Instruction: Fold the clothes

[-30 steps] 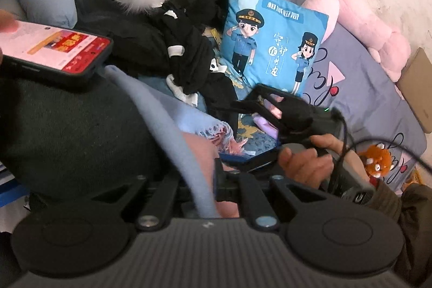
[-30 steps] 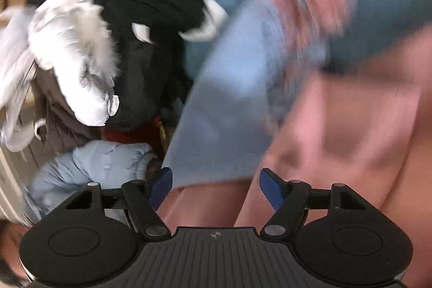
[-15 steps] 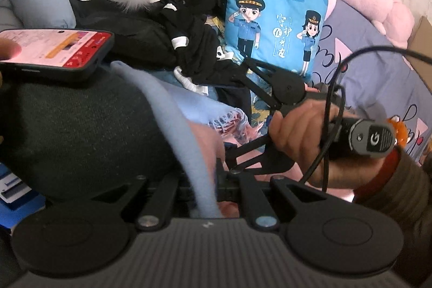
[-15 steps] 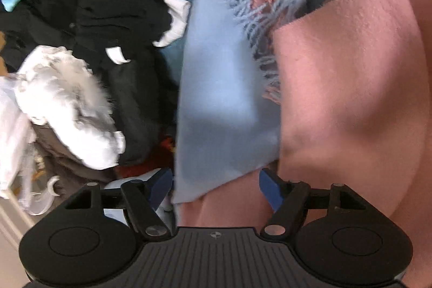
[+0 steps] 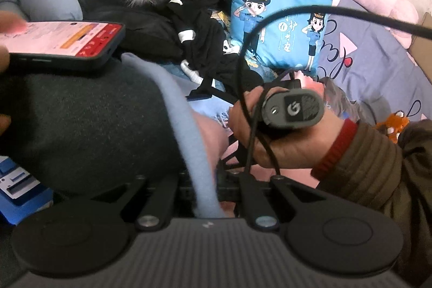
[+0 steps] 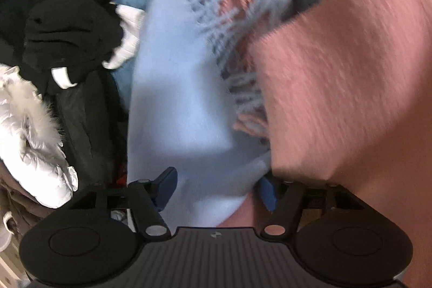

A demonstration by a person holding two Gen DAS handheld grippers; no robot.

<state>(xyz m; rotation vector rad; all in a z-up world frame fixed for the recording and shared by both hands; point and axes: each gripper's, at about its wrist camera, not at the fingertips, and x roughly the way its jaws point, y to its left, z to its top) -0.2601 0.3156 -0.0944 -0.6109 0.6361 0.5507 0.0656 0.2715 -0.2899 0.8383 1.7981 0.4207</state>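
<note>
Scarf, soft fringed pale-blue-and-pink wool [image 6: 183, 104], draped over dark green cloth on bed. Left gripper [image 5: 206, 180] pinches blue edge band. Right gripper [image 6: 216, 188] spread wide, blue corner lying between blue pads [image 6: 166, 186], unclamped. Fabric light, limp, clingy, slumps; fringe tangles. Judgement: grip plain corner, not tassels.

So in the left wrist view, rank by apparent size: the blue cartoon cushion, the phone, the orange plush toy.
1. Blue cartoon cushion, largest.
2. Phone; it sits nearer the camera, so its true size is unsure.
3. Orange plush toy, smallest, partly hidden by a sleeve.
</note>
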